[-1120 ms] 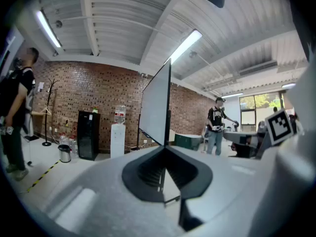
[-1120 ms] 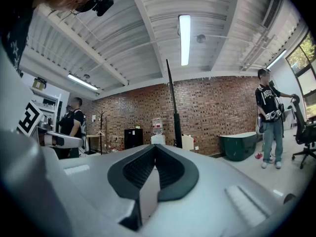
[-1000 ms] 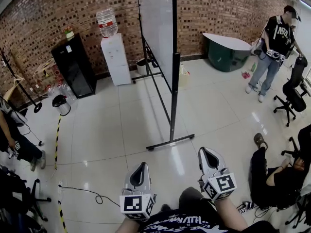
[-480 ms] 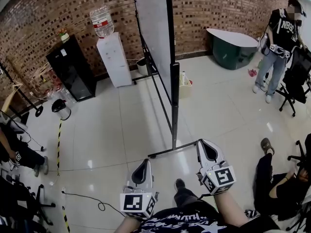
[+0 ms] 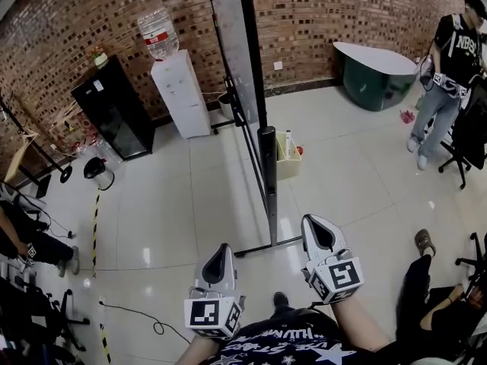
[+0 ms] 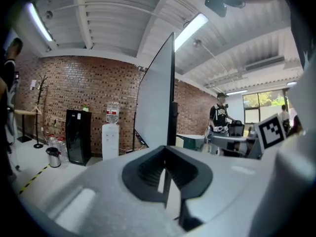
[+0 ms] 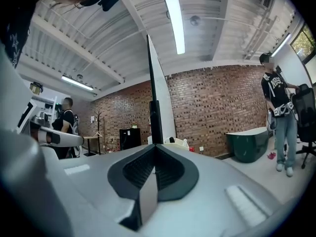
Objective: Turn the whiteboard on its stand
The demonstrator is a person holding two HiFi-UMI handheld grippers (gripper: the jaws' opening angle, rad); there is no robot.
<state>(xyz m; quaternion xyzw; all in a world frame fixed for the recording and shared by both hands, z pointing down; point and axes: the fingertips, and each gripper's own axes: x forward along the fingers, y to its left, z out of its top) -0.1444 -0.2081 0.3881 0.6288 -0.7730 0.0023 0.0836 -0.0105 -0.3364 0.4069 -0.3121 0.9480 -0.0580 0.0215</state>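
2 clenched, empty: my left gripper (image 5: 221, 249) and right gripper (image 5: 314, 222), short of the whiteboard (image 5: 230, 40). I should open both, grip its edge, and pivot slowly on the stand (image 5: 268, 169).

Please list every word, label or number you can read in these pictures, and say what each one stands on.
"NBS": white print on the standing person's black shirt.
White print on the wearer's dark shirt: too warped to read.
Red label on the water bottle: too small to read.
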